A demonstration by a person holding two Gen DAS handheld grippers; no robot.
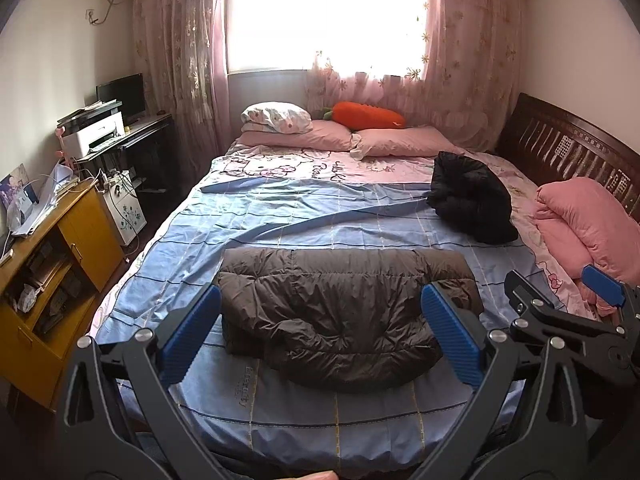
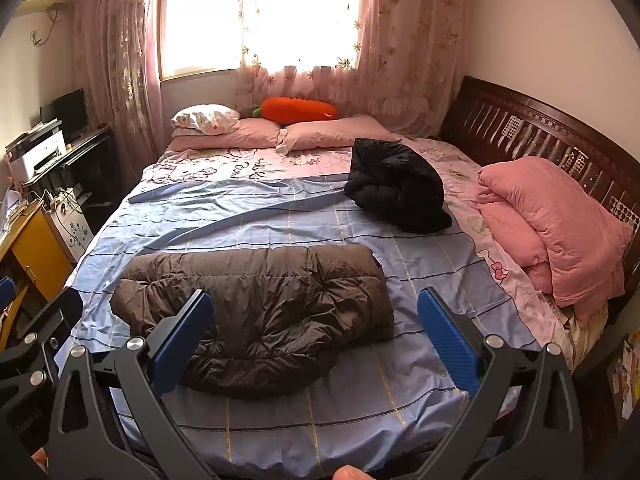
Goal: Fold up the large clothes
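Observation:
A brown puffer jacket (image 1: 336,312) lies folded into a compact block on the blue striped sheet near the bed's front edge; it also shows in the right wrist view (image 2: 264,312). A black jacket (image 1: 472,200) lies crumpled farther back on the right, also in the right wrist view (image 2: 400,188). My left gripper (image 1: 320,328) is open and empty, held above the near edge of the brown jacket. My right gripper (image 2: 316,328) is open and empty, just right of the left one, and its side shows in the left wrist view (image 1: 560,300).
A bed (image 1: 280,216) with pink pillows (image 1: 400,142) and an orange carrot plush (image 1: 368,116) at the far end. A folded pink quilt (image 2: 552,224) lies by the dark wooden headboard (image 2: 552,136) on the right. A yellow cabinet (image 1: 52,256) and a desk with printer (image 1: 96,136) stand left.

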